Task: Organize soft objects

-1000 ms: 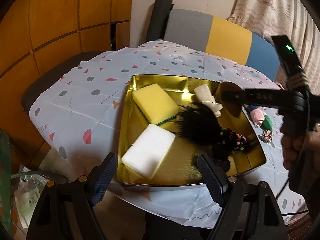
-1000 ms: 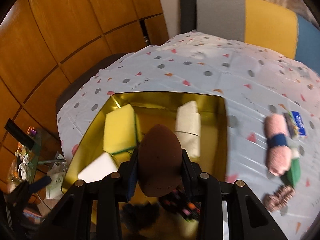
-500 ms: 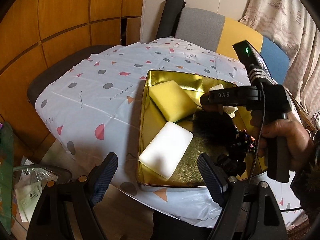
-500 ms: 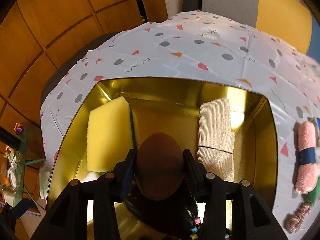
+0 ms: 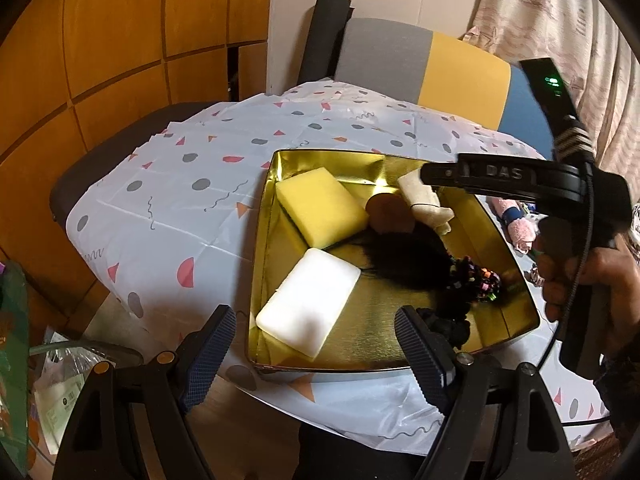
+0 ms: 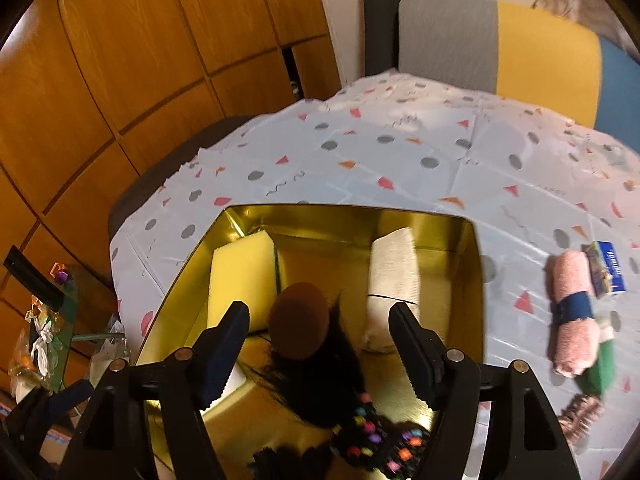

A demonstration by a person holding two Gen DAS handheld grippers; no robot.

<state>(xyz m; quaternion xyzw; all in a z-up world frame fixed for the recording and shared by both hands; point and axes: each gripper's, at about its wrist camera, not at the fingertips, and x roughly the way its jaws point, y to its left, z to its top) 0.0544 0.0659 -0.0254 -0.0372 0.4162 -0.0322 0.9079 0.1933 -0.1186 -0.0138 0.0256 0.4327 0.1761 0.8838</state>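
One brown egg-shaped sponge (image 6: 299,322) now lies loose in the gold tray (image 6: 478,280), resting between the yellow sponge (image 6: 240,280) on its left and the cream rolled cloth (image 6: 394,276) on its right, with its near end against the black feathery tuft (image 6: 320,384). Half a second ago it was pinched in the right gripper (image 6: 319,344); those jaws have just been opening and now stand spread on either side of the sponge, their pads clear of it. My reading is that this piece has been delivered, and the right hand (image 5: 588,276) is free for the next one.

Nearer in the tray sit the white foam block (image 5: 310,302), a dark scrunchie with coloured beads (image 6: 376,436) and a plain black scrunchie (image 5: 448,326). Outside the tray to the right, on the patterned tablecloth (image 6: 400,160), a pink rolled towel (image 6: 574,312), something green (image 6: 600,364) just beside it and a brownish scrunchie (image 6: 580,412) still wait, so the sorting looks unfinished.

Left gripper (image 5: 316,356) hangs at the near edge of the tray, jaws wide apart and holding nothing.
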